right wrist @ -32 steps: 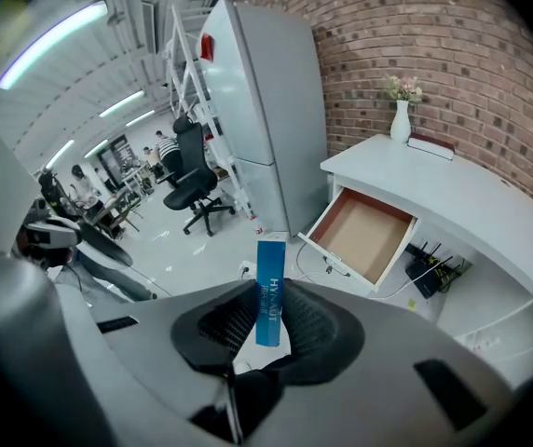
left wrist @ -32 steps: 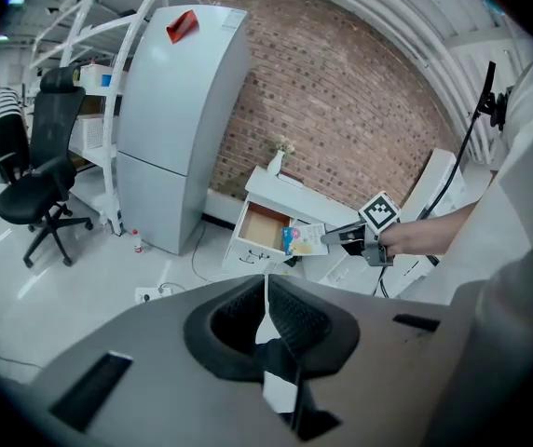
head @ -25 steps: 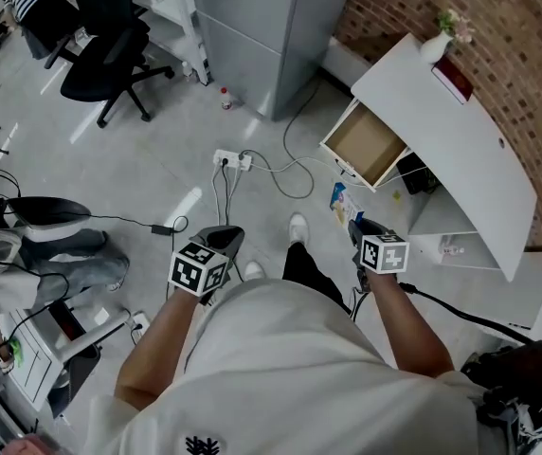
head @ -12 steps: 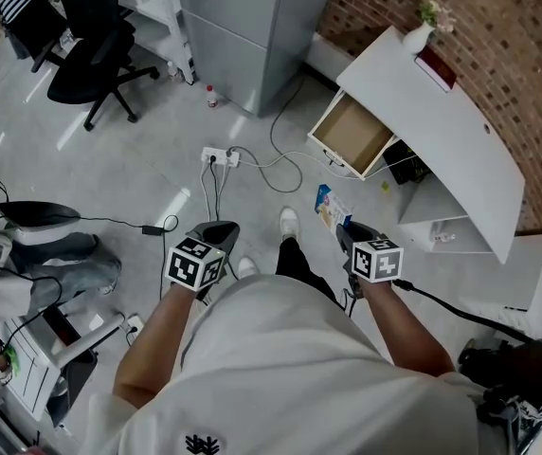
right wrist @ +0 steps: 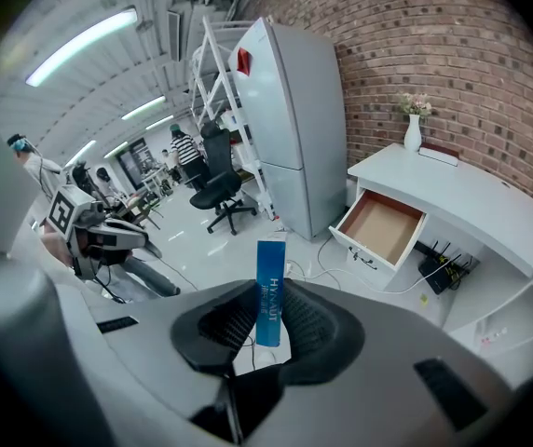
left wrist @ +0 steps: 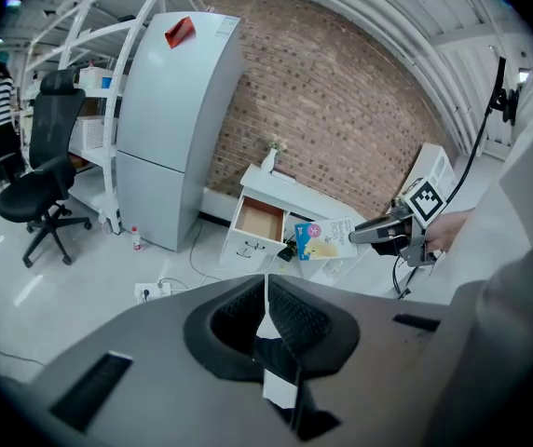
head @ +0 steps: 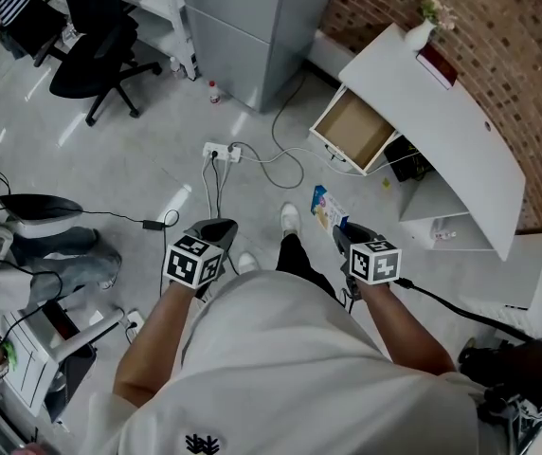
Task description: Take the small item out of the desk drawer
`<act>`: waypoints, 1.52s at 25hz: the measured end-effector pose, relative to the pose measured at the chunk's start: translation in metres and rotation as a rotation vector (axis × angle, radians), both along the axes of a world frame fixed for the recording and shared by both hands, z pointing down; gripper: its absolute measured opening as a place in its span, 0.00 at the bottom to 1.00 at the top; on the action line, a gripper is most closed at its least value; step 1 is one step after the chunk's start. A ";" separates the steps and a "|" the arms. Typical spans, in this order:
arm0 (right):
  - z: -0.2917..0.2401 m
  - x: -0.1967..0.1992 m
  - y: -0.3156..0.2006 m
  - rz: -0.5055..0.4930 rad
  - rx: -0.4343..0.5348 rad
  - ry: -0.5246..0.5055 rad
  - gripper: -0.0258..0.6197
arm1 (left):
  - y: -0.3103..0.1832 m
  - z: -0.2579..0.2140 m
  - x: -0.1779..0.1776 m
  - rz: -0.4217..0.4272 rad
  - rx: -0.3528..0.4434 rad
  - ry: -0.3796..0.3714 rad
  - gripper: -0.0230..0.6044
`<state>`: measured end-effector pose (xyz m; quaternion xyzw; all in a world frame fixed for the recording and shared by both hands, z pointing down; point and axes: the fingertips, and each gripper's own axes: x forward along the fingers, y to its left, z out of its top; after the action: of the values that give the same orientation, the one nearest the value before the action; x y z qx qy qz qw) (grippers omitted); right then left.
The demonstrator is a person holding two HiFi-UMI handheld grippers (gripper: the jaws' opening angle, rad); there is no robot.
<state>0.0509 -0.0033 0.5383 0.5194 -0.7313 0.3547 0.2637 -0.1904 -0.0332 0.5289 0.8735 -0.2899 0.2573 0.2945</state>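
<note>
Blue card, the narrow edge of a small carton (right wrist: 269,282) with white lettering down it, stood upright between the ribbed pads (right wrist: 305,324) of the right gripper (right wrist: 267,331). They pinched it from both sides near its lower end, and the grip looked no different from a second before. The left gripper (left wrist: 266,305) carried nothing, its jaws pressed together with only a seam between them, and it hung over the grey floor (head: 148,159). What had changed was the distance. Across the last second the right hand had drawn the carton back from the white desk (head: 446,126). In the head view it hung over the floor near the person's shoe (head: 291,221), well apart from the open drawer (head: 352,131), and the whole desk had slid a little farther off as the person backed away. The drawer stayed pulled out, its brown bottom showing bare. For the task, that read as the main step already done: the item was out and firmly held. What seemed left was to set it down somewhere, and perhaps to close the drawer.
</note>
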 end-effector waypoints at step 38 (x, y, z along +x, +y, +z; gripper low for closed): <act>0.003 0.006 0.015 0.017 0.003 -0.011 0.20 | 0.009 0.004 0.014 0.027 -0.006 -0.003 0.09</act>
<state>0.0565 0.0118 0.5410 0.5241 -0.7289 0.3587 0.2559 -0.1762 -0.0237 0.5325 0.8761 -0.2776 0.2634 0.2932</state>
